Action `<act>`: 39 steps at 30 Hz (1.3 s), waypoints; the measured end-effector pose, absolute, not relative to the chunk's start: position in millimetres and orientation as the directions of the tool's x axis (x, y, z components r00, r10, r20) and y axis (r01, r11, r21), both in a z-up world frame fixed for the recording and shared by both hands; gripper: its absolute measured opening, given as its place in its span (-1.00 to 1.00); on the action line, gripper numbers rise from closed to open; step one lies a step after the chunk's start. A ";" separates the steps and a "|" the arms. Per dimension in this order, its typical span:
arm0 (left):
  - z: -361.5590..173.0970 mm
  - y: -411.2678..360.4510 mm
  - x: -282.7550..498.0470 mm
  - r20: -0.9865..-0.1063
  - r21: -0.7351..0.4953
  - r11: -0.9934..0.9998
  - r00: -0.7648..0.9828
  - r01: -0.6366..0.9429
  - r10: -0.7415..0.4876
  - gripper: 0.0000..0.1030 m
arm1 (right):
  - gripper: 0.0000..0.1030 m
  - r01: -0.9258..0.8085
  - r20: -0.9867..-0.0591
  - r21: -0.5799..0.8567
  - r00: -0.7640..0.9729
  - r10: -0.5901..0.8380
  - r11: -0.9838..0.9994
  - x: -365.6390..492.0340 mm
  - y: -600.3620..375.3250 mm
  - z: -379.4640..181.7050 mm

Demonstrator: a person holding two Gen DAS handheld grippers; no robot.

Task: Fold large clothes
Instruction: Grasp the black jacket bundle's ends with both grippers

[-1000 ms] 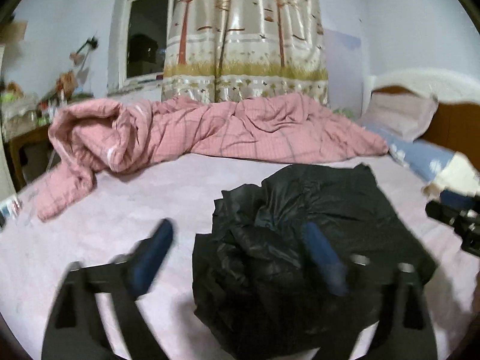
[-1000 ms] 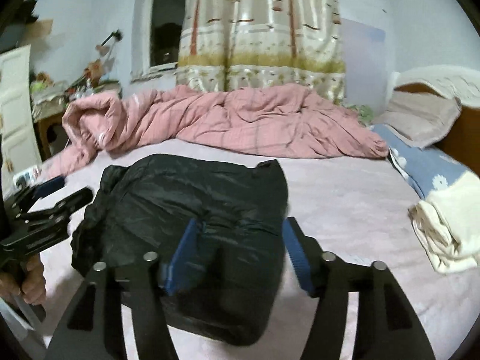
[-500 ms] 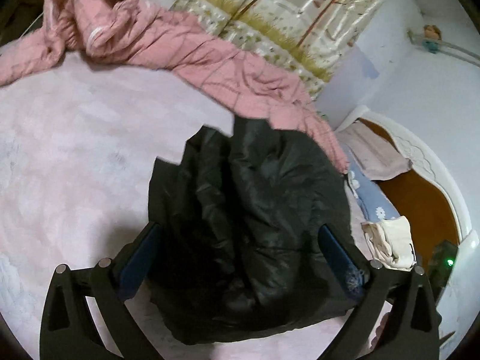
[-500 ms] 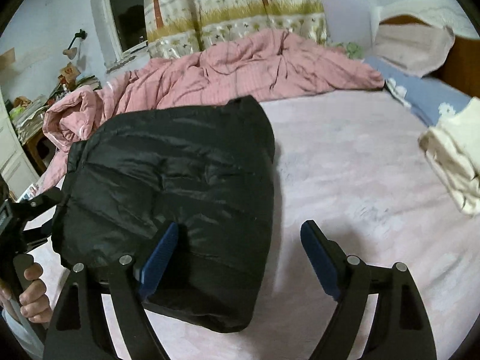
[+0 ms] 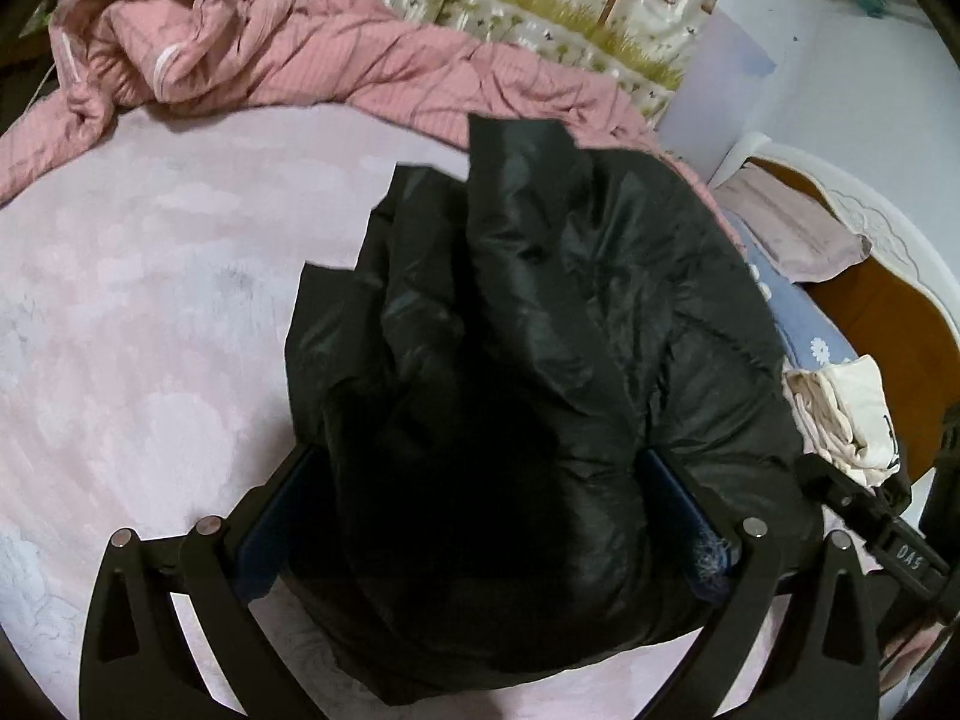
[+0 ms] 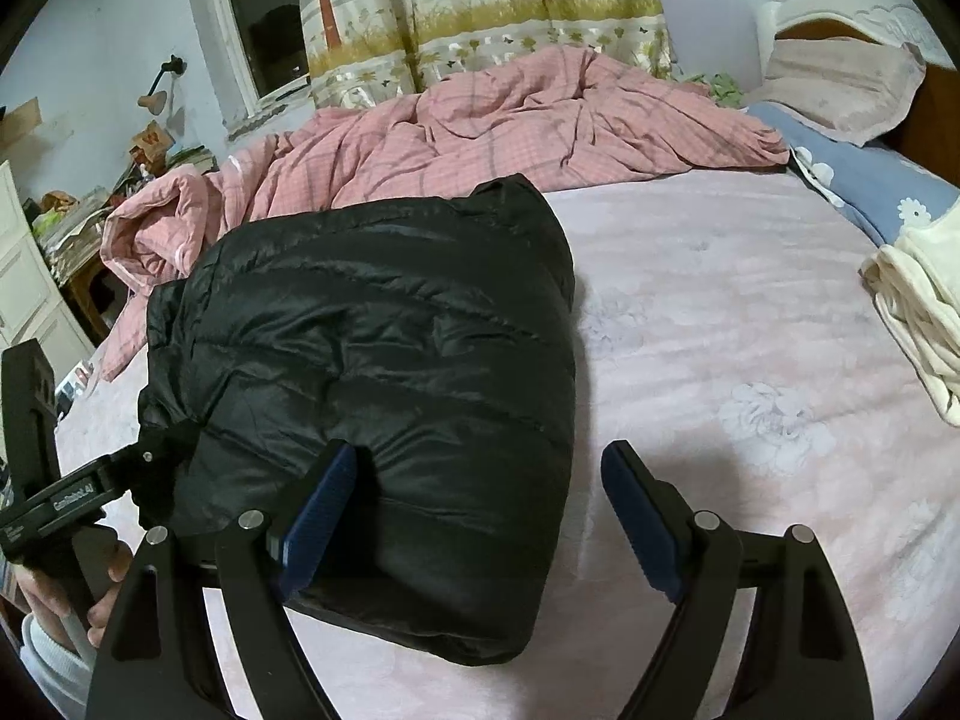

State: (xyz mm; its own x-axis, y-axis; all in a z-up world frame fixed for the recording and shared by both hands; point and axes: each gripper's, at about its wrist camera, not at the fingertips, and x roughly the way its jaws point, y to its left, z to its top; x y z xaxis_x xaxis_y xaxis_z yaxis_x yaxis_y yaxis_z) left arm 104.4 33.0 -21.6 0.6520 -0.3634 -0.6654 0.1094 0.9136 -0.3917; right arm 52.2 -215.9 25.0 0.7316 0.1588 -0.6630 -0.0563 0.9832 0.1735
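While the black puffer jacket (image 6: 384,372) lies bundled on the pink bed sheet (image 6: 720,360), we bring both claws over it. Our left gripper (image 5: 474,516) straddles the near end, spread wide, whether gripping we cannot tell. Our right gripper (image 6: 480,510) gapes, one pad denting the padding. It looks light, puffy, slippery; we'd pinch a seam.

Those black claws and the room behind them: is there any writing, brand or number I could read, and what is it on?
"OAS", as it reads in the left view: on the right claw's body.
"Genrobot.AI", roughly, small: on the left claw's body.
"W": on a brown box by the window.
Smaller print under the brand is unreadable.
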 end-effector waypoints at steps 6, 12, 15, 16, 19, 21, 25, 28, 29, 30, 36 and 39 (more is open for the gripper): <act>-24.1 31.0 103.7 -0.682 -0.379 0.919 0.640 0.103 -0.354 1.00 | 0.66 -0.038 -0.653 0.147 0.747 0.125 0.988 51.1 -218.6 28.7; -23.2 30.7 104.4 -0.684 -0.382 0.919 0.638 0.099 -0.353 1.00 | 0.66 -0.022 -0.655 0.173 0.744 0.132 0.985 52.1 -222.6 27.3; -20.7 32.9 105.2 -0.677 -0.393 0.914 0.641 0.101 -0.362 1.00 | 0.66 -0.020 -0.656 0.189 0.741 0.142 0.982 52.9 -224.1 26.7; -17.5 34.5 103.9 -0.667 -0.403 0.909 0.647 0.105 -0.370 1.00 | 0.66 -0.020 -0.659 0.193 0.738 0.144 0.981 53.3 -224.1 26.0; 9.5 36.3 83.6 -0.557 -0.392 0.903 0.735 0.177 -0.386 1.00 | 0.66 -0.030 -0.672 0.209 0.721 0.166 0.977 55.6 -222.1 21.7; 30.9 32.2 63.5 -0.460 -0.327 0.916 0.808 0.231 -0.368 1.00 | 0.66 -0.029 -0.676 0.228 0.714 0.179 0.973 57.3 -222.8 18.9; 48.6 23.2 37.1 -0.331 -0.250 0.922 0.869 0.295 -0.368 1.00 | 0.66 -0.031 -0.679 0.247 0.708 0.196 0.968 58.4 -220.2 16.5; 52.7 12.8 28.1 -0.297 -0.197 0.917 0.871 0.346 -0.392 1.00 | 0.66 -0.038 -0.680 0.245 0.706 0.200 0.969 58.7 -216.7 16.1; 51.7 7.4 28.0 -0.308 -0.169 0.920 0.867 0.354 -0.391 1.00 | 0.66 -0.040 -0.680 0.244 0.706 0.200 0.969 58.8 -215.9 15.8; 49.9 3.5 30.9 -0.323 -0.149 0.924 0.865 0.353 -0.383 1.00 | 0.66 -0.042 -0.680 0.242 0.705 0.201 0.969 58.9 -214.8 15.5; 10.2 -16.3 70.6 -0.553 -0.069 0.962 0.793 0.263 -0.257 1.00 | 0.66 -0.045 -0.681 0.238 0.705 0.200 0.970 58.6 -212.4 14.6; -5.6 -9.0 85.0 -0.605 -0.119 0.965 0.754 0.232 -0.256 1.00 | 0.66 -0.048 -0.686 0.232 0.700 0.199 0.971 59.1 -209.5 12.8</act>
State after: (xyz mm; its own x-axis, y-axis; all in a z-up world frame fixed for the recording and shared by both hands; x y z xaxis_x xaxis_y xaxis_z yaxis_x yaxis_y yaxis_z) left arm 85.0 -9.0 -5.6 0.7541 -0.2559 -0.6048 0.2317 0.9654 -0.1194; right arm 59.1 -209.5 12.8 0.7002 0.1988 -0.6857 -0.0485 0.9715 0.2322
